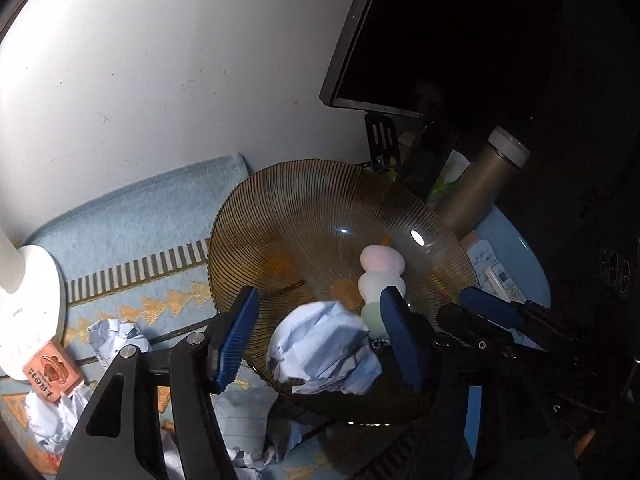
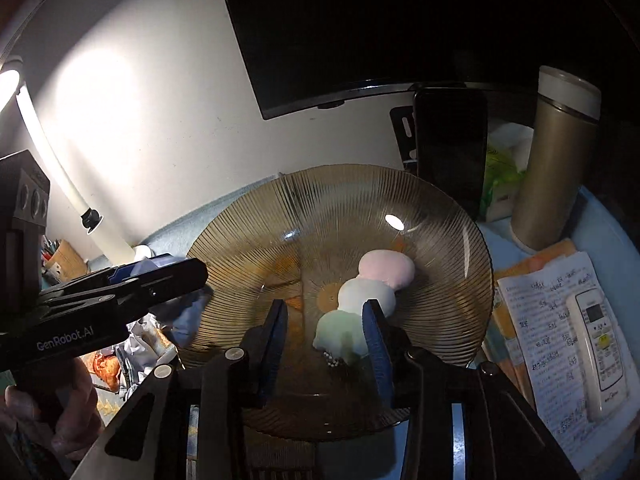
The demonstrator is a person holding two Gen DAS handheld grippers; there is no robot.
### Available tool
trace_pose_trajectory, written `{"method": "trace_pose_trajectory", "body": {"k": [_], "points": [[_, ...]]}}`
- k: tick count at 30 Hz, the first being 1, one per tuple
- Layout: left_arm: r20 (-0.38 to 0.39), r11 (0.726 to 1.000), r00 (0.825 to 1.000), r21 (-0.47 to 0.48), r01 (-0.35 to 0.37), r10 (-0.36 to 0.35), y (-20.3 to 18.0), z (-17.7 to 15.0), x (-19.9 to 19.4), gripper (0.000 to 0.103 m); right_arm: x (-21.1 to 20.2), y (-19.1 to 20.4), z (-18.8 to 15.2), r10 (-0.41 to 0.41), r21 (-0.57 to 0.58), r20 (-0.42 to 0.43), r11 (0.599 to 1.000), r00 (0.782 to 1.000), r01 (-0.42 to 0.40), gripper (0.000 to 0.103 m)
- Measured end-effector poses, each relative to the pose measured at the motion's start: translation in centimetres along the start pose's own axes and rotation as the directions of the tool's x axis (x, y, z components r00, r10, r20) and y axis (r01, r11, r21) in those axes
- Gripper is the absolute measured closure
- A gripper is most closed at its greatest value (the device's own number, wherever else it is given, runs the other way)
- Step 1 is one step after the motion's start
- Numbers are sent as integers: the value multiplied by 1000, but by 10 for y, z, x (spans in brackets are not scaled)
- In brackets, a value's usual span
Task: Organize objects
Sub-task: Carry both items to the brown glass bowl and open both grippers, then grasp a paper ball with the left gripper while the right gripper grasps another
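Left tool (image 1: 316, 332) is spread, a crumpled paper (image 1: 324, 350) lying between its fingers over the near rim of the plate (image 1: 280, 216); whether the pads touch the paper cannot be told. Right tool (image 2: 326, 338) is also spread, its fingers set either side of the green end of a pink, white and green toy (image 2: 366, 296) that rests on the ribbed glass plate. The plate is carried on a blue patterned mat (image 1: 132, 232) on the worktop. More crumpled paper (image 1: 116, 334) is scattered near a white lamp base (image 1: 28, 304). A white wall (image 1: 160, 60), a dark monitor (image 2: 340, 32), a bronze flask (image 2: 556, 156) and a remote (image 2: 598, 344) on printed sheets are seen behind and beside.
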State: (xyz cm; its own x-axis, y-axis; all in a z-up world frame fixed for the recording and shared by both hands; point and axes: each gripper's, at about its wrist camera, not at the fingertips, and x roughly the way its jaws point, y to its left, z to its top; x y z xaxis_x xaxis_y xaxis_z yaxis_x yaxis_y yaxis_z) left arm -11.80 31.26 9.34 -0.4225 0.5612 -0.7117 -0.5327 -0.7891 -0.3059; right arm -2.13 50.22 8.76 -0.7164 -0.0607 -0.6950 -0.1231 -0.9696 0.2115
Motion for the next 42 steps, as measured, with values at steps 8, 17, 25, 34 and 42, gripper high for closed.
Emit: {"method": "trace_pose_trajectory", "body": {"k": [8,17,25,34,42], "points": [[57,999,998,-42,27,-25,8,-6,-27,24,-34,8,-8,-9,-63,93,998,996,15,38],[248,992,963,-85,-92,110,47,-65,-174,24,-69,97,-24,151,-212,120,969,981,-123,38],[309,902,863,-299,-311,399,133,-158,-292,14,-39,196,-67,304,-315,30,907,952,-279,38],[188,752,812,-533,-387,552,251,-268,-309,14,17,244,-114,330,-357,-57,875,942,-328,31],[137,741,850,-572,-351,509,285,-292,-284,14,27,265,-120,335,-407,-58,852,940,-329,22]]}}
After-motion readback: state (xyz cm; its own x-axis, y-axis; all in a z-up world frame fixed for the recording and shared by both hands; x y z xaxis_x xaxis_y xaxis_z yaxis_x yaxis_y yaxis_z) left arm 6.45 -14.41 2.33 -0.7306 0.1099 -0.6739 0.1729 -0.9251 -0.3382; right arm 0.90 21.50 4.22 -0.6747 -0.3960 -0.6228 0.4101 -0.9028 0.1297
